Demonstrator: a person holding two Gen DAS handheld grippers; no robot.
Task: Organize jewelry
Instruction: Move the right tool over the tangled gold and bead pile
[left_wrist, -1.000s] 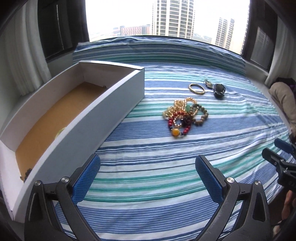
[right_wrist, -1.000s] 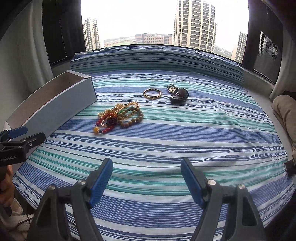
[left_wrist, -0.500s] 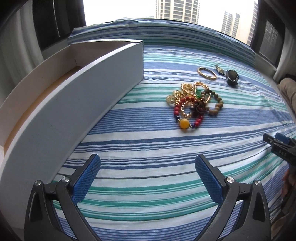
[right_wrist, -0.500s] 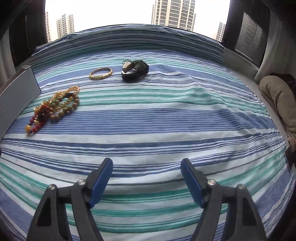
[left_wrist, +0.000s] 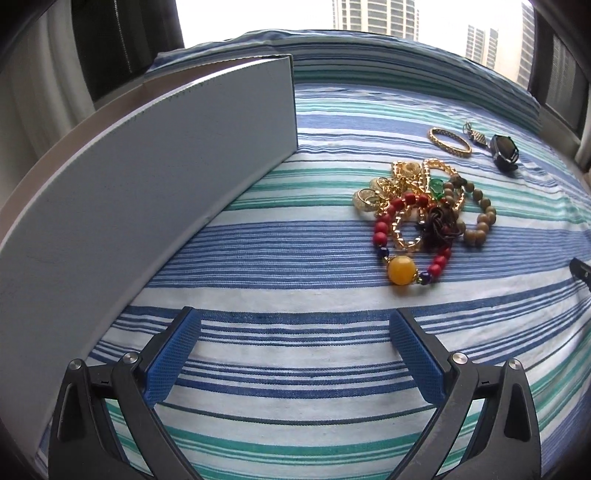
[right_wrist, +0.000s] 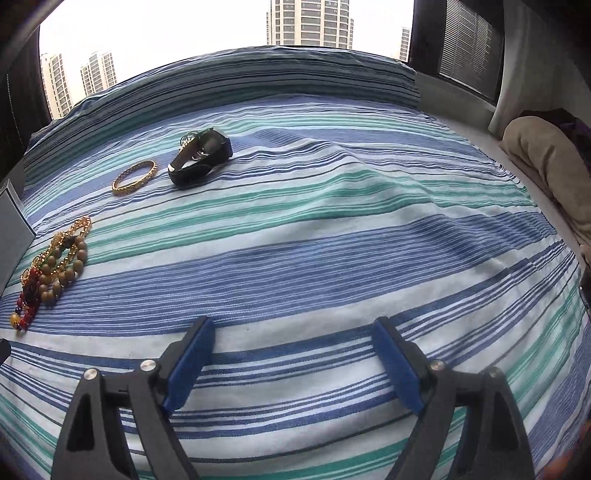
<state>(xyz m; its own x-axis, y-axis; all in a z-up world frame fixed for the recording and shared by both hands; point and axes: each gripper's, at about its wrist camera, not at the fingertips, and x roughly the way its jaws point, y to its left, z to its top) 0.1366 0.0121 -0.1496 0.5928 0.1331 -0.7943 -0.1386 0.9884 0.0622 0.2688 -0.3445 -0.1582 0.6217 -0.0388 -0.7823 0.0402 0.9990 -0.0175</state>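
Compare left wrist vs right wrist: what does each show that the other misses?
Left wrist only: the long side wall of the white box, and the yellow bead up close.
Right wrist only: the beige cushion at the right edge.
Both: the tangled bead pile, gold bangle, black watch, striped sheet, towers outside. Left gripper and right gripper each open, empty.

The box (left_wrist: 147, 192) stands along the bed's (left_wrist: 295, 369) left edge. The bracelet heap (left_wrist: 421, 218) lies mid-bed beside it. The bangle (left_wrist: 449, 142) and watch (left_wrist: 504, 149) lie nearer the far edge.
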